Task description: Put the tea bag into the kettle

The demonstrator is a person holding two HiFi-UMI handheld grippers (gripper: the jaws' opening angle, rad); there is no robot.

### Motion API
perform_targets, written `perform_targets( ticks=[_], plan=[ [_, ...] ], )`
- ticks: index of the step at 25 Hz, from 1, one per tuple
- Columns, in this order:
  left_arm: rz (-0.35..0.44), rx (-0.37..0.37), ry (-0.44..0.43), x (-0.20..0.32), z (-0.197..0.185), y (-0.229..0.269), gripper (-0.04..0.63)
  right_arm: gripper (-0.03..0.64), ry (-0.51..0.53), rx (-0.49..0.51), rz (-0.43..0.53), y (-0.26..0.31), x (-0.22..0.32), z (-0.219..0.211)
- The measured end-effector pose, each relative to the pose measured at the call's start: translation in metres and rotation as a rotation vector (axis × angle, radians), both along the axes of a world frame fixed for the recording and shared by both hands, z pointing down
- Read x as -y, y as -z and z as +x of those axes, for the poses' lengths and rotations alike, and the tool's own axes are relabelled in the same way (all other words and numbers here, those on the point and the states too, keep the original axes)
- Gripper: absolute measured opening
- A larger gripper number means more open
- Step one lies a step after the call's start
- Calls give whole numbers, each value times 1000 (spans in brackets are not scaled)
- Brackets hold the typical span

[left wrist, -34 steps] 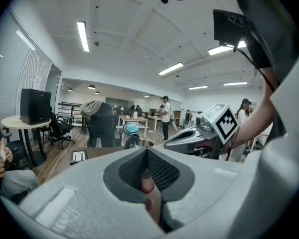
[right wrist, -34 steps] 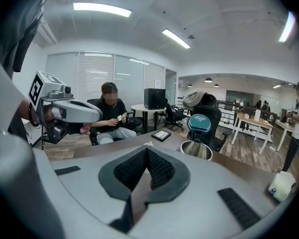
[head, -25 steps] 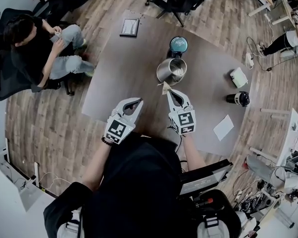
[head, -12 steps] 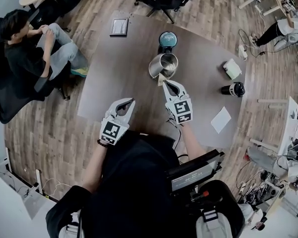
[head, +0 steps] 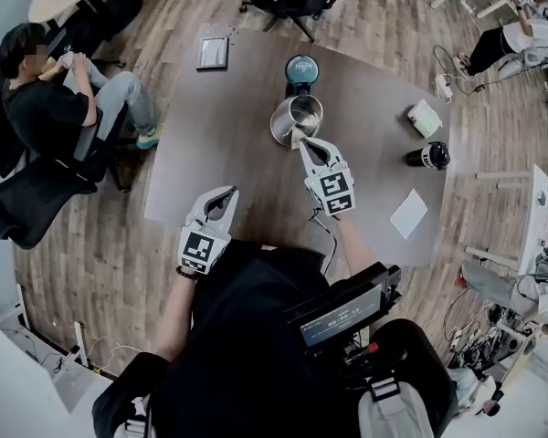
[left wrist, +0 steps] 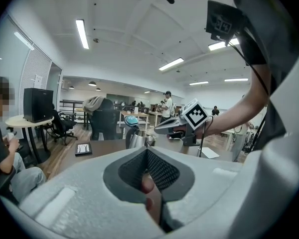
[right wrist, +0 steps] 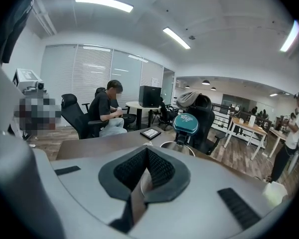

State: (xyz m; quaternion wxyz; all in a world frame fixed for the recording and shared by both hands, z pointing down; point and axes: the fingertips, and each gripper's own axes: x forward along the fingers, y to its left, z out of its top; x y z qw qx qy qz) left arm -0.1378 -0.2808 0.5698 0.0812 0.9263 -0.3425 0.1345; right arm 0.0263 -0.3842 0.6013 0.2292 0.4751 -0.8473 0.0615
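Steel kettle [head: 290,119], its teal lid [head: 301,67] tipped open on the far side, stands on the grey surface [head: 228,144]. Right gripper [head: 303,144] reaches the kettle's near rim, its fingers clamped on the tea bag [head: 297,136], which hangs at that rim; whether it is over the opening or just outside cannot be told. Left gripper [head: 226,193] hovers well short of the kettle, nearer the person, fingers together. Beyond the kettle to the left lies a dark tablet [head: 212,53]; to the kettle's right are a white box [head: 425,118], a black cylinder [head: 428,157] and a paper sheet [head: 407,213].
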Motion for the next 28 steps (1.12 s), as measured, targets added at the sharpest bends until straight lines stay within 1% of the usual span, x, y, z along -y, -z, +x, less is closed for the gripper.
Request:
perform_targets(
  ticks=[11, 15, 21, 28],
  plan=[
    [6, 14, 34, 1, -8, -2, -8, 8, 26, -58, 11, 1, 20, 8],
    [-1, 31, 45, -3, -15, -7, -8, 8, 57, -110, 20, -6, 24, 4],
    [8, 12, 20, -14, -17, -7, -8, 8, 58, -131, 26, -6, 38, 9],
    [-9, 34, 16, -21, -16, -15, -8, 8, 52, -158, 24, -8, 52, 16]
  ],
)
